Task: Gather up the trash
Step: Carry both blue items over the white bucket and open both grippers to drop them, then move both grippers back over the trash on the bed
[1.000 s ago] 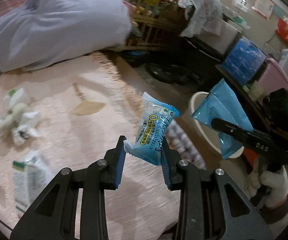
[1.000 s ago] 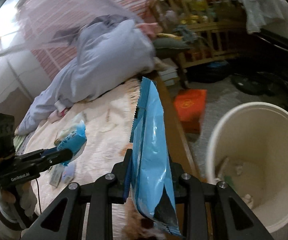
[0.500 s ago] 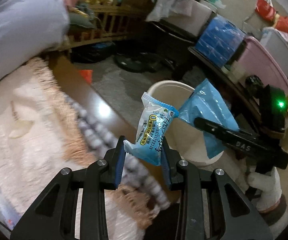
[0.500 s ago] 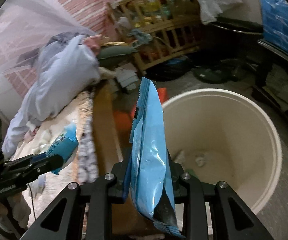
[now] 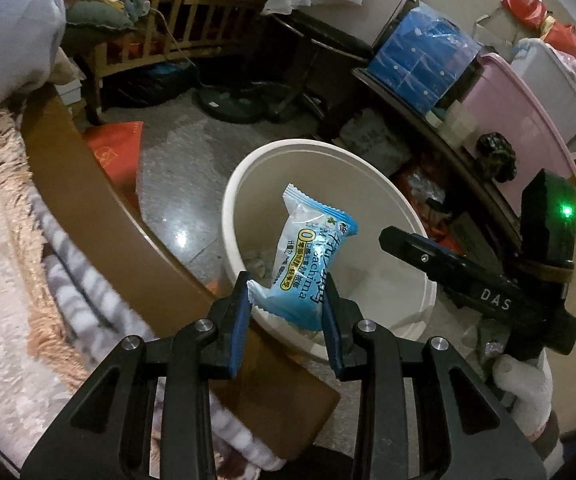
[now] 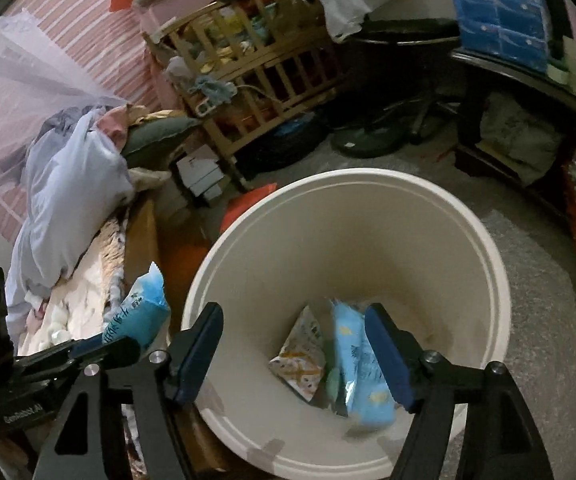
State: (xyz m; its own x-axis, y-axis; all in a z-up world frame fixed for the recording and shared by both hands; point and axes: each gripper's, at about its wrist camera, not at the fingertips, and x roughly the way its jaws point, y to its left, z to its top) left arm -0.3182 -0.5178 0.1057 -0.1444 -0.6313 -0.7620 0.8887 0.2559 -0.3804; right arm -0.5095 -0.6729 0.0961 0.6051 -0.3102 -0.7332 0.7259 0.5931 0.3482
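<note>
Two grippers over bin rim (image 6: 499, 264): right gripper (image 6: 293, 344) now spread empty, blue bag (image 6: 361, 364) dropped in; left gripper (image 5: 286, 304) clamps snack packet (image 5: 309, 264).

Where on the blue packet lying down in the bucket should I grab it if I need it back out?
Judging by its pose, take the blue packet's upper sealed edge, coming straight down through the bucket's open top. It leans upright against a second wrapper, so that thin top edge faces the open right gripper.

- Cluttered home bedroom.
- Bed (image 5: 4, 264) with fringed blanket at left, bundled bedding (image 6: 68, 200) at upper left.
- Wooden baby crib (image 6: 256, 60) full of stuff, top centre.
- Plastic storage bins (image 5: 527, 112) at upper right.
- Cream trash bucket (image 6: 487, 248) on stone floor (image 5: 184, 176).
</note>
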